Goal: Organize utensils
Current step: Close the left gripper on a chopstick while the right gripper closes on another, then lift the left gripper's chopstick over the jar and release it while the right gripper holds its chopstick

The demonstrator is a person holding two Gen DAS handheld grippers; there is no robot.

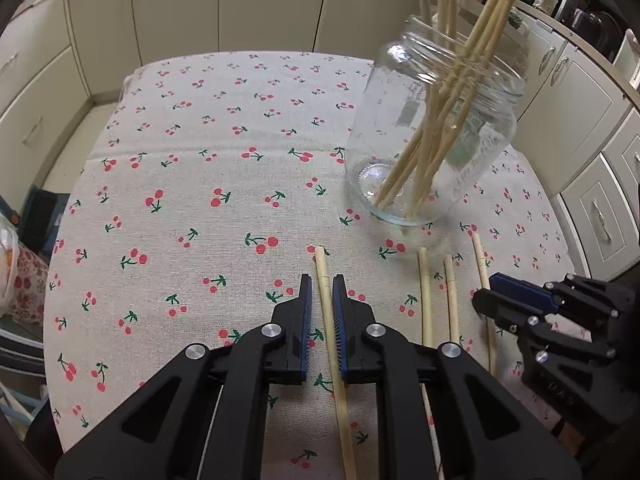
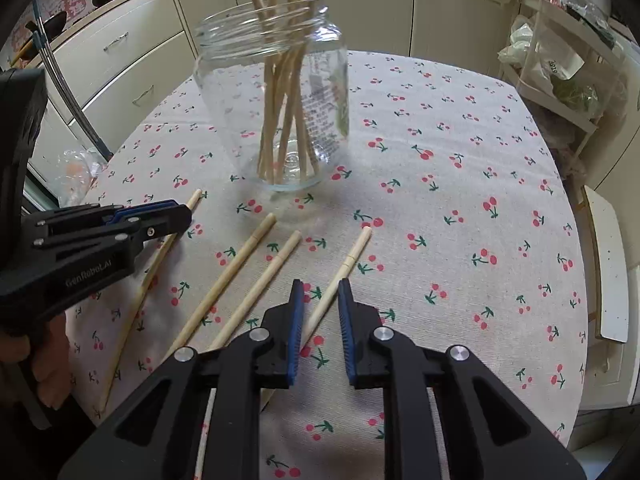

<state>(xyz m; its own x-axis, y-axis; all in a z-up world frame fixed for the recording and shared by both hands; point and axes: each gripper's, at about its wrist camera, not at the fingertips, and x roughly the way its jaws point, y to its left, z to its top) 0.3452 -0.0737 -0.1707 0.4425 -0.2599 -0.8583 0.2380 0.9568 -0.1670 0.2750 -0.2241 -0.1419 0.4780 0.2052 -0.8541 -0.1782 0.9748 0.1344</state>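
A clear glass jar [image 1: 434,128] holds several wooden chopsticks and stands on the cherry-print tablecloth; it also shows in the right wrist view [image 2: 276,100]. Several loose chopsticks lie in front of it. My left gripper [image 1: 322,280] is open, its jaws on either side of the leftmost chopstick [image 1: 326,300], low over the cloth. In the right wrist view it [image 2: 182,212] sits over that chopstick [image 2: 136,304]. My right gripper [image 2: 320,284] is open, its jaws straddling the rightmost chopstick [image 2: 346,262]. It shows at the right of the left wrist view [image 1: 486,294].
Two more chopsticks [image 2: 224,284] [image 2: 262,284] lie between the grippers. Cream kitchen cabinets [image 1: 168,4] surround the table. A rack with plastic bags [image 2: 560,60] stands at the far right. The table edge [image 2: 576,280] runs along the right.
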